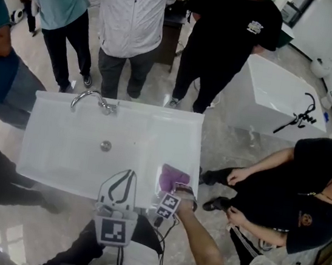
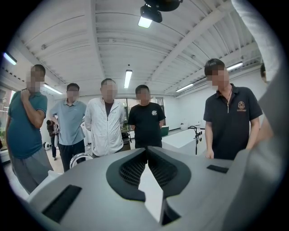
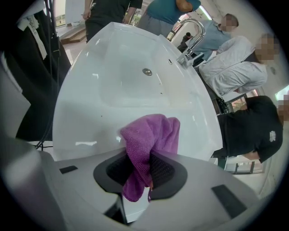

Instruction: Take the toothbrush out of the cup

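Closest in, the right tool (image 3: 149, 155) points steeply down over the near right corner of the white sink (image 1: 59, 150). Its jaws stand narrow, pinched on a purple cloth (image 3: 151, 135): the cloth bunches up above the pads and a tail of it hangs below them. Just to its left, the left tool (image 2: 146, 150) is held nearly level at the sink's front edge. Its jaw tips are together and there is nothing between them. Beyond the tools, the basin looks bare apart from the drain (image 1: 106, 145) in the middle and the faucet (image 1: 92, 98) at the far rim. Farther back, several people (image 1: 131, 14) stand around watching. No view shows a toothbrush or a cup, whether on the sink, in either tool or anywhere nearby, so where they are cannot be told. By that reading the task itself has not started: nothing has been lifted from a cup, and the only thing held is the cloth. What is left is probably the whole job: freeing a tool, finding the cup, gripping the toothbrush and drawing it out.
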`<state>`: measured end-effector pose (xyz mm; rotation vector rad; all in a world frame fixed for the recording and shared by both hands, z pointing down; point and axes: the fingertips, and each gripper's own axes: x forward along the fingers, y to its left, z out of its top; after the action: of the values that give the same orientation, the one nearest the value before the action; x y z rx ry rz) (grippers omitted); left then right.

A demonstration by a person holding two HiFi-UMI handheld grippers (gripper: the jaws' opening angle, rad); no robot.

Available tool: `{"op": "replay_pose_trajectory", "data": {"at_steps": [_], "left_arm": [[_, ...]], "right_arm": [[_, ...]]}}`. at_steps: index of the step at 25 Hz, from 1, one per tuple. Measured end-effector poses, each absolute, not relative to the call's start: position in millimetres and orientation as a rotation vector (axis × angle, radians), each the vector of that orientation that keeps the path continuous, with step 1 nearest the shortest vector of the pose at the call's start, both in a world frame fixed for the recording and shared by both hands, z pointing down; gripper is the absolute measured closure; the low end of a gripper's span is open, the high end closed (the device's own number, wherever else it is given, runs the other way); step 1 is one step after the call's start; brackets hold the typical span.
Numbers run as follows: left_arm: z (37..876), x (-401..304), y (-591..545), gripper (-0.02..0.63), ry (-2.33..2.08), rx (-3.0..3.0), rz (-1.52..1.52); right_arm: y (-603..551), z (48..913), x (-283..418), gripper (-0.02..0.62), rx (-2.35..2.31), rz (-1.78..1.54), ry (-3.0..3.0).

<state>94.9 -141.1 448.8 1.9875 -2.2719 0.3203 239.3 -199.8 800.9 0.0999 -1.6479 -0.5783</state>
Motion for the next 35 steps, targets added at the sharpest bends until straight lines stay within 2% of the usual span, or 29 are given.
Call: {"op": "replay_pose_trajectory", "data": {"at_steps": [12, 35], "left_arm": [[441, 88, -119, 0.581, -2.3, 1.964, 0.319], [437, 82, -113, 0.581, -2.316, 1.956, 0.312]], "right_arm": [[-161, 805, 252, 0.494, 0.062, -0.557, -1.646], [-163, 806, 253, 0.488, 0.077, -0.575, -1.677]]}}
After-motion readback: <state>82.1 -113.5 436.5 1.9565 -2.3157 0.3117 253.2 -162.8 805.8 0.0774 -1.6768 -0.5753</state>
